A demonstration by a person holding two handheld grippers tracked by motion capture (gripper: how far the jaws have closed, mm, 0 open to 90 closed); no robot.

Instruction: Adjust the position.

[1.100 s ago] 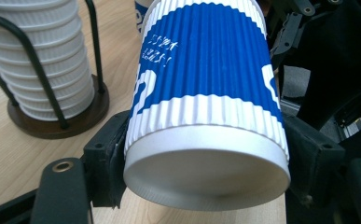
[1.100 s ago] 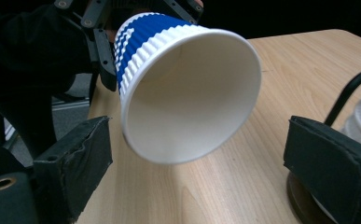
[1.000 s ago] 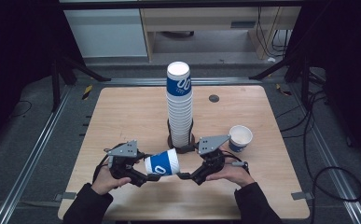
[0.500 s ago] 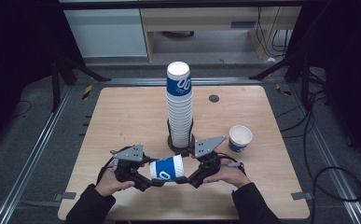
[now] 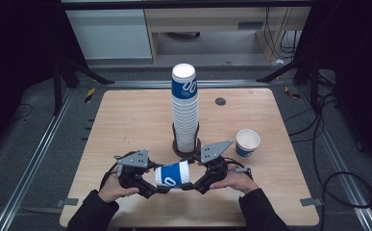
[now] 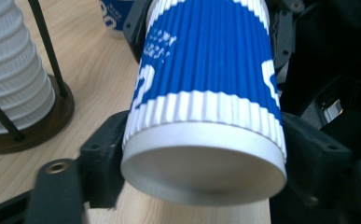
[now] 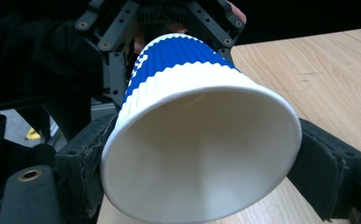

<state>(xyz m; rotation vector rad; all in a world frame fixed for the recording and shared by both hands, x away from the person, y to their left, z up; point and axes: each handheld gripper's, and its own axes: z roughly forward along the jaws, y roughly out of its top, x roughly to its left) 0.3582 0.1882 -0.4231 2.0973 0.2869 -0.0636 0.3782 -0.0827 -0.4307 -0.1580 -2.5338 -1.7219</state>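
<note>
A blue-and-white ribbed paper cup lies on its side in the air over the table's near edge, held between both grippers. My left gripper is shut on its base end; in the left gripper view the pads press both sides of the cup. My right gripper has just been closing its jaws on the cup's open end. In the right gripper view its pads touch the white rim on either side of the cup.
A tall stack of the same cups stands in a dark wire holder at the middle of the wooden table, just beyond the grippers. One single cup stands upright to the right. A small dark disc lies farther back.
The right gripper's jaws have closed in around the cup's open end. The cup and the left gripper have shifted slightly toward the near edge.
</note>
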